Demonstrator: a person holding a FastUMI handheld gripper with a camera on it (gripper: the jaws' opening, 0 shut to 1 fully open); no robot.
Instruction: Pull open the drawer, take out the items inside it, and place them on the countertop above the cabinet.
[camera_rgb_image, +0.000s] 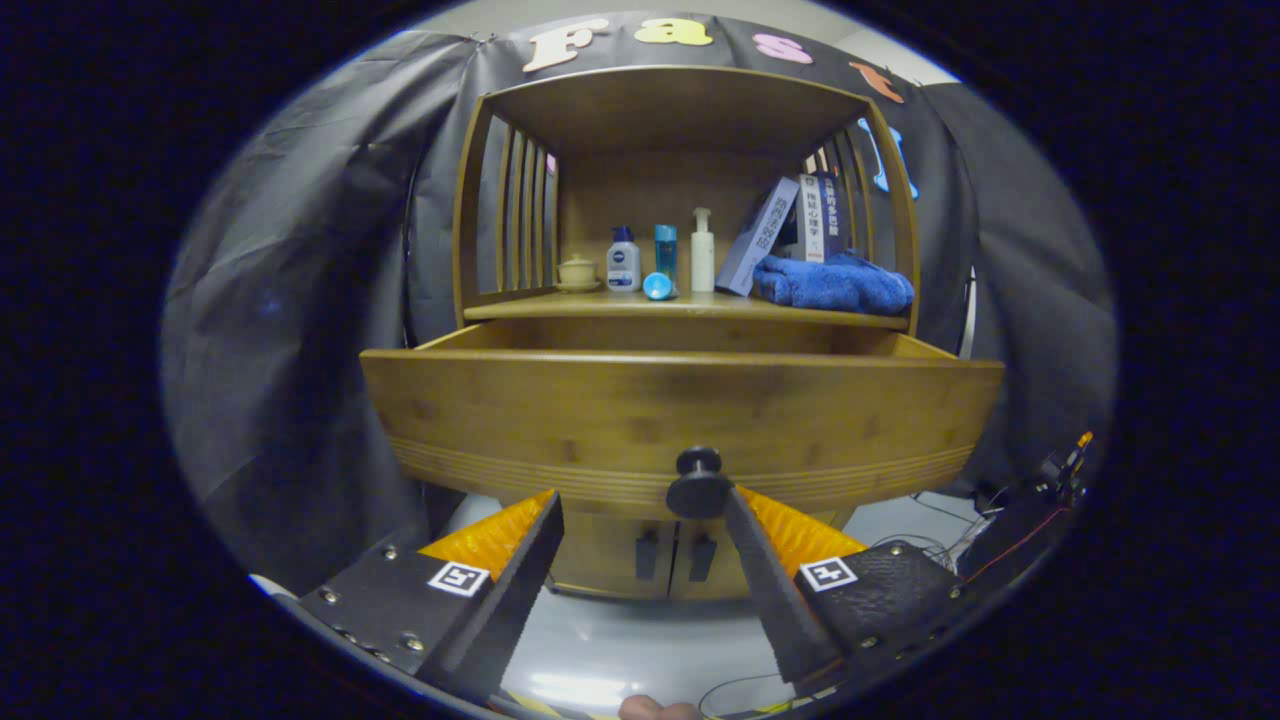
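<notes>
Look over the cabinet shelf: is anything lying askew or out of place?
A small blue bottle lies on its side ahead of the upright bottles; the books lean. The drawer is open, and the open gripper sits at its knob.

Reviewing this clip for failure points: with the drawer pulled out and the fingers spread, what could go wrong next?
The gripper is open, and the knob sits by one finger, so lifting could snag it. The drawer front hides its contents, so reaching in is blind. The countertop is crowded with bottles and a towel.
</notes>
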